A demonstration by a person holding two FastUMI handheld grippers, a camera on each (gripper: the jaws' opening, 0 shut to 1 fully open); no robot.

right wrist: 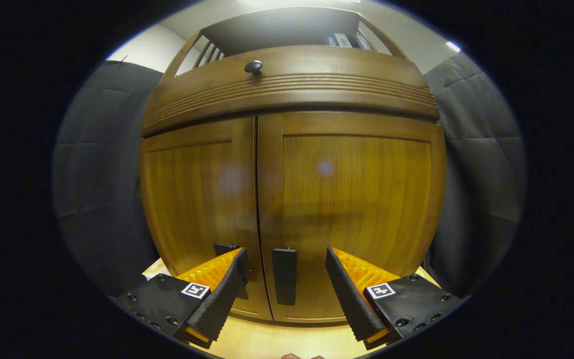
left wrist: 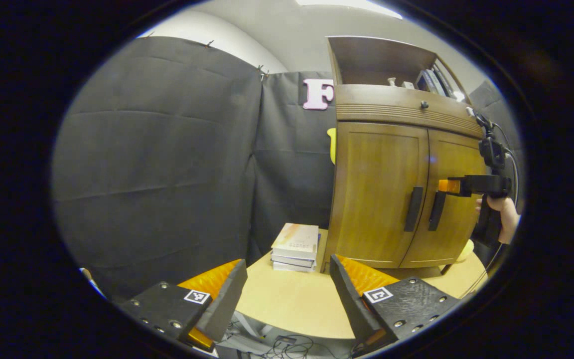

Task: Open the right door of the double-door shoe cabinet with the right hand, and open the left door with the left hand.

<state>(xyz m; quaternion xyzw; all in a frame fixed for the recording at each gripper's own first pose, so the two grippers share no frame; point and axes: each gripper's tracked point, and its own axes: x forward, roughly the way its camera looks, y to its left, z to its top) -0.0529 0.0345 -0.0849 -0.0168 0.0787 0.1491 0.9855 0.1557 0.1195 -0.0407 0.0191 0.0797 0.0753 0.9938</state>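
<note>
Black cloth walls the booth, and on the pale desk (left wrist: 287, 299) the shoe cabinet (right wrist: 292, 89) is seen standing with both doors closed. On the right door (right wrist: 357, 199) the dark right handle (right wrist: 284, 275) is framed between the wide-spread fingers of the right hand-held gripper (right wrist: 285, 284), brought near but not yet closed on it. The left door (left wrist: 376, 194) and its left handle (left wrist: 413, 209) are untouched; the left hand-held gripper (left wrist: 287, 294) is held well back, fingers wide apart and empty. A stack of books (left wrist: 295, 247) lies to the cabinet's left. Neither door is judged opened, so both pulls remain to be done
</note>
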